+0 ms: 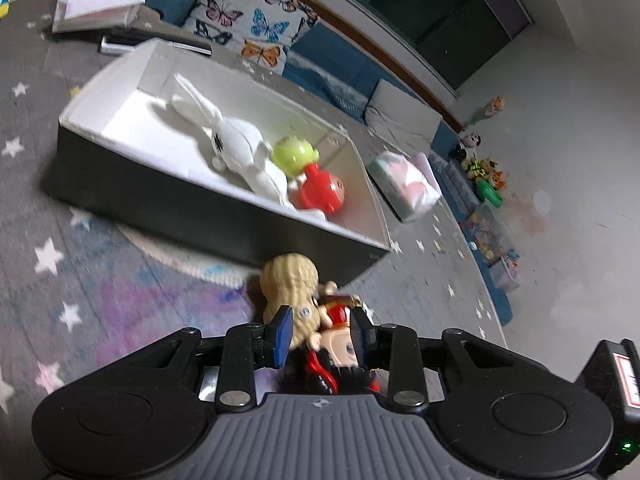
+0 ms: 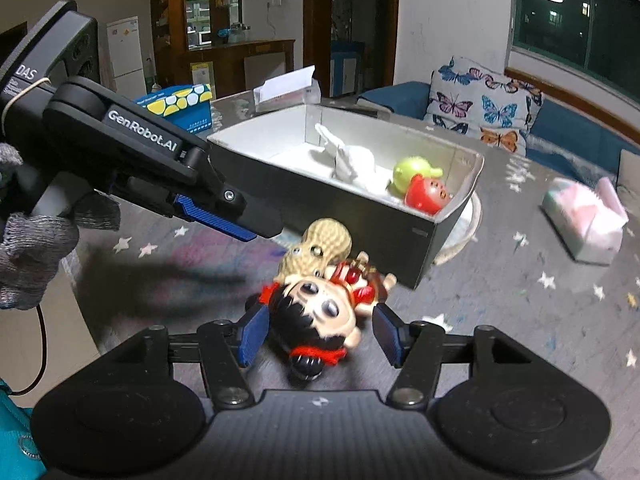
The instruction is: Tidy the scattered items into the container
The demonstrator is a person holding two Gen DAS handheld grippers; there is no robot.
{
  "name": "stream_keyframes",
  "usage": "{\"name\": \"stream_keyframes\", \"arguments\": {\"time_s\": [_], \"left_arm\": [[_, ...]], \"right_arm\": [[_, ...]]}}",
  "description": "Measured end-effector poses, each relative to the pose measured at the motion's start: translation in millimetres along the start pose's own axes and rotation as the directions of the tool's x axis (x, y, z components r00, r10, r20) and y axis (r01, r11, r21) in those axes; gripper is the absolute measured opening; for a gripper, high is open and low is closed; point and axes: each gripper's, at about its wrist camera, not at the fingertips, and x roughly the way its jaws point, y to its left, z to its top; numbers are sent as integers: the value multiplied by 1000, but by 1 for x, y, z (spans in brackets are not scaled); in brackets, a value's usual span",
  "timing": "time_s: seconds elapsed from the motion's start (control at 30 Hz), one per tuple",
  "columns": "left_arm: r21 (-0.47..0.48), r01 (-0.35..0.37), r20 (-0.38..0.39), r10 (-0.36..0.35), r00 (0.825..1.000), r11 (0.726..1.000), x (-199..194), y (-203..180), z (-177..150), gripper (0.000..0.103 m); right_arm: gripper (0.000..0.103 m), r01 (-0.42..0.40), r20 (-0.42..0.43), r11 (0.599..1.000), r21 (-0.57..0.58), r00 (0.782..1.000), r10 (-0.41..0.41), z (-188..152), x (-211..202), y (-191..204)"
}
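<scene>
A black box with a white inside (image 1: pixel 224 216) (image 2: pixel 360 220) holds a white plush rabbit (image 1: pixel 236 140) (image 2: pixel 352 162), a green toy (image 1: pixel 294 154) (image 2: pixel 412 172) and a red toy (image 1: pixel 320 192) (image 2: pixel 426 196). In front of it on the star-patterned cloth lie a tan peanut toy (image 1: pixel 290 284) (image 2: pixel 320 250) and a black-haired doll in red (image 1: pixel 340 348) (image 2: pixel 320 316), touching each other. My left gripper (image 1: pixel 320 330) (image 2: pixel 248 228) hovers over them, jaws narrowly apart, gripping nothing visibly. My right gripper (image 2: pixel 320 334) is open around the doll's head.
A pink and green tissue pack (image 1: pixel 404 184) (image 2: pixel 584 220) lies right of the box. A white open carton (image 1: pixel 100 4) (image 2: pixel 288 88) and a blue patterned box (image 2: pixel 180 106) stand behind. A butterfly cushion (image 1: pixel 252 16) (image 2: pixel 484 102) rests on the blue sofa.
</scene>
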Motion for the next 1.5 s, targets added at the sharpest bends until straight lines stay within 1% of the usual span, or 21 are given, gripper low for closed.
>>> {"name": "stream_keyframes", "arguments": {"time_s": [0.23,0.4,0.8,1.0,1.23,1.4,1.5], "left_arm": [[-30,55,-60,-57,997,998,10,-1,-8,33],[-30,65,-83,-67,994,997,17,-2,-10,34],[-102,85,-84,-93,992,991,20,12,-9,35],[-124,77,-74,-86,994,989,21,19,-9,37],[-113,55,-85,-65,994,992,22,18,-9,40],[-121,54,-88,-65,994,991,23,19,-9,40],[-119,47,-86,-58,995,992,23,19,-10,43]], "right_arm": [[59,-11,-17,1000,18,1000,11,-4,12,0],[60,-17,-24,1000,23,1000,18,-5,19,0],[60,-43,-35,999,26,998,44,-2,31,2],[60,-59,-24,998,36,998,60,-1,35,3],[60,-73,-2,996,54,997,73,3,36,4],[60,-73,2,995,68,997,73,3,37,4],[59,-78,-1,993,87,997,79,3,40,3]]}}
